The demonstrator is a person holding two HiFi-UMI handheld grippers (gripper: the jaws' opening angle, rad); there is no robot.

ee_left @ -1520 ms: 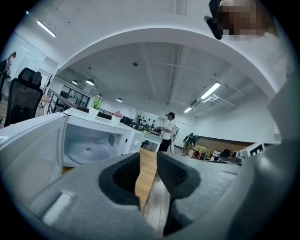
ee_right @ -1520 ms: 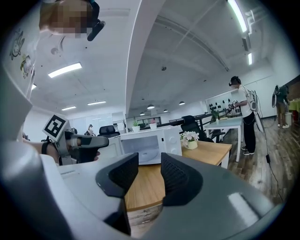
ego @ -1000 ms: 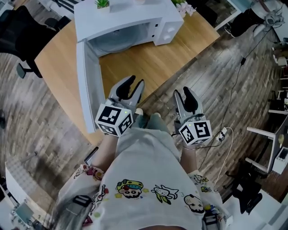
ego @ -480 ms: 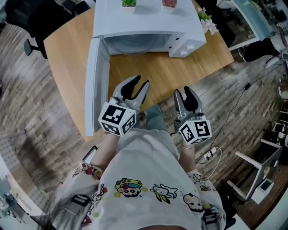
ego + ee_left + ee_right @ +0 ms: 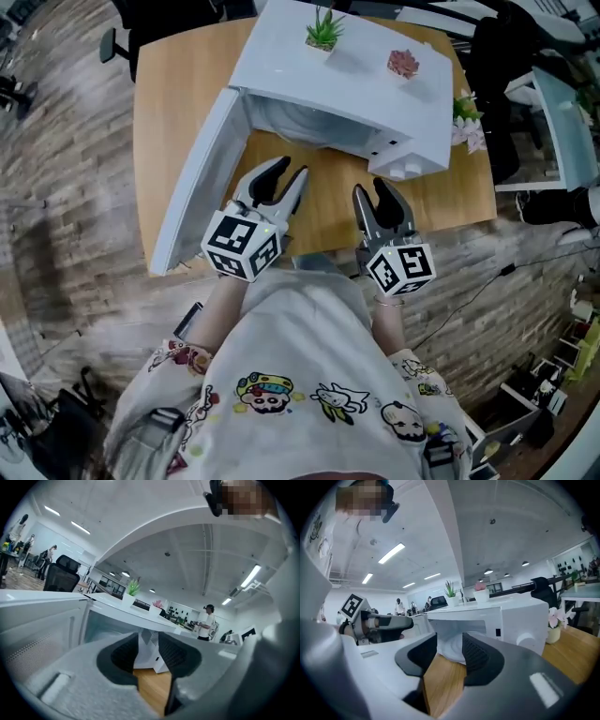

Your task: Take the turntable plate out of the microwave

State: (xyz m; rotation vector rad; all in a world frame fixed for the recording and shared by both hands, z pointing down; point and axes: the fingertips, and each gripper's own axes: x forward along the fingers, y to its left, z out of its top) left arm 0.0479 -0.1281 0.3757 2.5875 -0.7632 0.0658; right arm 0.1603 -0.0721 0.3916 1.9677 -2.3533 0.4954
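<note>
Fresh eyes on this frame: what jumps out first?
The white microwave sits on the wooden table with its door swung wide open on the head view's left. A green plant and a pink plant stand on top of it. Nearer the person, the left tool and right tool point toward it, jaws apart and empty, short of the cavity.

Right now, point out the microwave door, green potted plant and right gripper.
microwave door (image 5: 195, 189): head view, its inner face.
green potted plant (image 5: 322, 29): head view, its leaves.
right gripper (image 5: 369, 188): head view, between its jaws.
</note>
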